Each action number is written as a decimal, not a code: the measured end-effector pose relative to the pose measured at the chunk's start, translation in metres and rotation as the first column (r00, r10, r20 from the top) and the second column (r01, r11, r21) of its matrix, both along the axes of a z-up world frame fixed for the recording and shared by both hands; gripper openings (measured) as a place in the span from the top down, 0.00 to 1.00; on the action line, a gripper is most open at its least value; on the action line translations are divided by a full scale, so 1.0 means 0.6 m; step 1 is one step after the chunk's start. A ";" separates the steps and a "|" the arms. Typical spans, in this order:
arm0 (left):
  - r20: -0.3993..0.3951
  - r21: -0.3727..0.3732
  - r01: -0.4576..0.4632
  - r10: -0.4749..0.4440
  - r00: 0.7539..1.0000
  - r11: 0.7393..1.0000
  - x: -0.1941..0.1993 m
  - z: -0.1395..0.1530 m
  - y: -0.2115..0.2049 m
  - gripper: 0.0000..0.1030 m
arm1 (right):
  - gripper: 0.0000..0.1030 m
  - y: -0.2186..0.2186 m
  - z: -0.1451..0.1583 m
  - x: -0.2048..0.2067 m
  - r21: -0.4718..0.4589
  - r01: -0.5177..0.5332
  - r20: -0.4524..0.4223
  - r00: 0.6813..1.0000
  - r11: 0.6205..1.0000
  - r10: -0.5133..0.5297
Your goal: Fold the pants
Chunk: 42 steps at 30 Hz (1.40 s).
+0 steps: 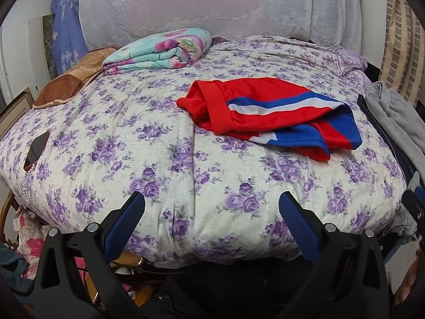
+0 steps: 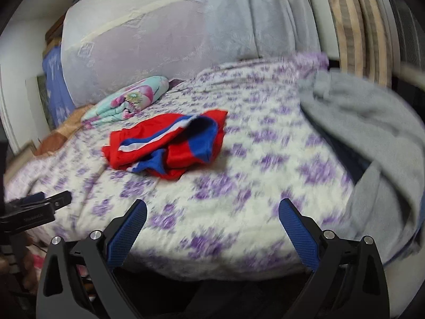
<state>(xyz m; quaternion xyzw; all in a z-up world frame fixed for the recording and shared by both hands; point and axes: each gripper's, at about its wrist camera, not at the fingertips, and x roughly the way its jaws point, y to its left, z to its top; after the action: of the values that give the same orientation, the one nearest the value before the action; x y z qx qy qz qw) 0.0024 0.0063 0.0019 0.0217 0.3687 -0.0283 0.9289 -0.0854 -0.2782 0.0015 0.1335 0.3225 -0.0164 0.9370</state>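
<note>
Left wrist view: shorts lie crumpled mid-quilt, beyond both grippers. Left gripper spread, empty, at quilt's near edge; right gripper likewise, presumably staged for reaching in. Folding not begun.

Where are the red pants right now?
The red pants lie crumpled on the floral quilt, right of centre in the left wrist view, between the folded teal blanket and the grey garment. Neither gripper touches them.
</note>
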 end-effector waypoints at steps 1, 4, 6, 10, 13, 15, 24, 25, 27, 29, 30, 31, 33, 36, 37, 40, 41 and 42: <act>0.004 0.002 -0.001 0.001 1.000 1.000 -0.001 0.001 0.000 0.04 | 0.03 -0.002 -0.004 -0.004 0.022 -0.014 0.005 1.000 1.000 0.014; 0.014 -0.006 0.012 -0.012 1.000 1.000 -0.004 0.003 0.001 0.04 | 0.03 0.003 0.003 -0.022 -0.022 0.023 0.030 0.999 0.999 -0.023; 0.019 -0.007 0.014 -0.014 1.000 1.000 -0.005 0.003 0.000 0.04 | 0.03 0.009 0.012 -0.025 -0.062 0.032 0.053 0.998 0.998 -0.029; 0.029 -0.010 0.002 -0.002 1.000 1.000 -0.006 0.003 0.003 0.04 | 0.03 0.027 0.007 -0.013 -0.105 -0.027 0.011 1.000 0.994 0.029; 0.035 -0.011 -0.003 0.003 0.999 1.000 -0.007 0.003 0.005 0.04 | 0.03 0.032 0.007 -0.012 -0.132 -0.032 0.008 0.999 0.991 0.034; 0.035 -0.004 -0.003 0.003 0.999 1.000 -0.006 0.002 0.004 0.04 | 0.03 0.032 0.010 -0.011 -0.155 -0.023 0.013 1.000 0.988 0.025; 0.025 0.007 0.017 -0.017 1.000 1.000 -0.007 -0.007 -0.007 0.04 | 0.03 0.013 0.006 0.002 -0.246 0.080 0.003 0.997 0.966 -0.082; 0.024 0.010 0.020 -0.020 0.999 1.000 -0.007 -0.008 -0.009 0.04 | 0.03 0.012 0.005 0.003 -0.254 0.088 0.001 0.996 0.963 -0.091; 0.021 0.013 0.026 -0.026 0.999 1.000 -0.008 -0.009 -0.012 0.04 | 0.03 0.010 0.004 0.005 -0.267 0.099 -0.002 0.995 0.959 -0.104; 0.017 0.013 0.030 -0.030 0.999 0.999 -0.008 -0.011 -0.013 0.04 | 0.03 0.006 0.002 0.007 -0.274 0.108 -0.003 0.994 0.956 -0.114; 0.015 0.013 0.030 -0.030 0.999 0.999 -0.008 -0.012 -0.013 0.04 | 0.03 0.004 0.000 0.009 -0.272 0.109 -0.006 0.993 0.956 -0.115; 0.013 0.012 0.029 -0.030 0.999 0.999 -0.007 -0.012 -0.013 0.04 | 0.03 0.003 0.000 0.009 -0.273 0.109 -0.007 0.993 0.956 -0.116; 0.012 0.011 0.028 -0.028 1.000 1.000 -0.007 -0.013 -0.013 0.04 | 0.03 0.003 -0.001 0.009 -0.273 0.106 -0.009 0.994 0.956 -0.113; 0.011 0.012 0.030 -0.030 0.999 0.999 -0.007 -0.013 -0.013 0.04 | 0.03 0.006 -0.003 0.012 -0.275 0.102 -0.015 0.994 0.956 -0.110; 0.011 0.013 0.030 -0.030 0.999 0.999 -0.006 -0.014 -0.013 0.04 | 0.03 0.005 -0.004 0.012 -0.274 0.100 -0.017 0.994 0.957 -0.109; 0.008 0.012 0.029 -0.029 1.000 1.000 -0.006 -0.014 -0.012 0.04 | 0.03 0.009 -0.006 0.015 -0.274 0.095 -0.027 0.994 0.957 -0.106; 0.008 0.011 0.029 -0.029 1.000 1.000 -0.006 -0.015 -0.012 0.04 | 0.03 0.008 -0.008 0.016 -0.271 0.092 -0.030 0.994 0.958 -0.104; 0.008 0.012 0.030 -0.030 1.000 0.999 -0.006 -0.016 -0.012 0.04 | 0.03 0.008 -0.009 0.017 -0.269 0.090 -0.035 0.994 0.959 -0.103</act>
<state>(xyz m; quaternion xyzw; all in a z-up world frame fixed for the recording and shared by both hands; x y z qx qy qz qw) -0.0013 -0.0007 -0.0075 0.0329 0.3647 -0.0398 0.9297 -0.0751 -0.2736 -0.0039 0.0214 0.3330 -0.1088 0.9364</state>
